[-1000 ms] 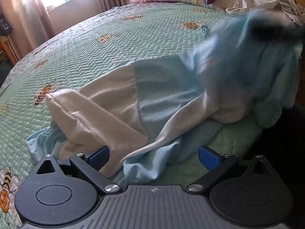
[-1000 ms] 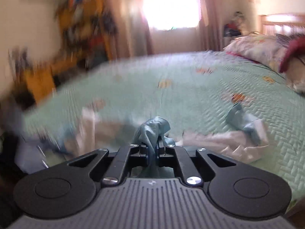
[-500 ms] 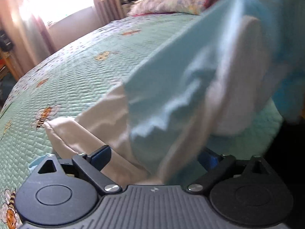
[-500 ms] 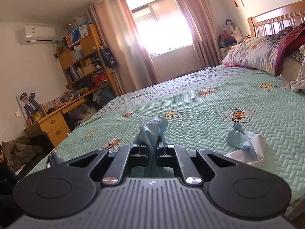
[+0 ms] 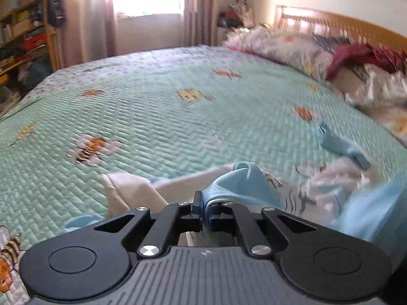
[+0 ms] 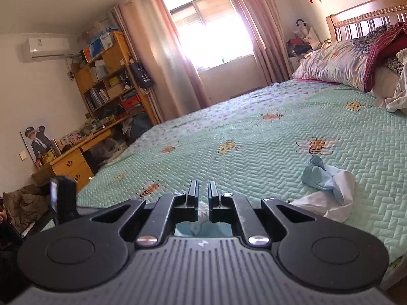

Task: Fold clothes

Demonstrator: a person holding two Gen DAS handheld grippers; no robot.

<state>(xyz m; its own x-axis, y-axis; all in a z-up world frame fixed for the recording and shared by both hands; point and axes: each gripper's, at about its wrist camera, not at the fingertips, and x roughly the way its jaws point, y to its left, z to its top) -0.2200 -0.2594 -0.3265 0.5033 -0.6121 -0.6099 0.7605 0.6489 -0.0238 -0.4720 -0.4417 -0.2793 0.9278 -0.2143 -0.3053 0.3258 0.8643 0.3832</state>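
The left gripper point(image 5: 205, 209) pinches a blue fold of the garment point(image 5: 244, 185) lying at the near edge of the bed point(image 5: 157, 117), likely to spread it; the right gripper point(image 6: 202, 198), jaws nearly together, shows cloth only beneath them.

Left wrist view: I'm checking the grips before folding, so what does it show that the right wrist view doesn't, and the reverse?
Only the left wrist view shows the left gripper, jaws shut on a fold of the blue and white garment. Only the right wrist view shows the right gripper, jaws nearly together with pale fabric behind them, plus the air conditioner and desk. Both show the bee-print quilt, the window and the pillow.
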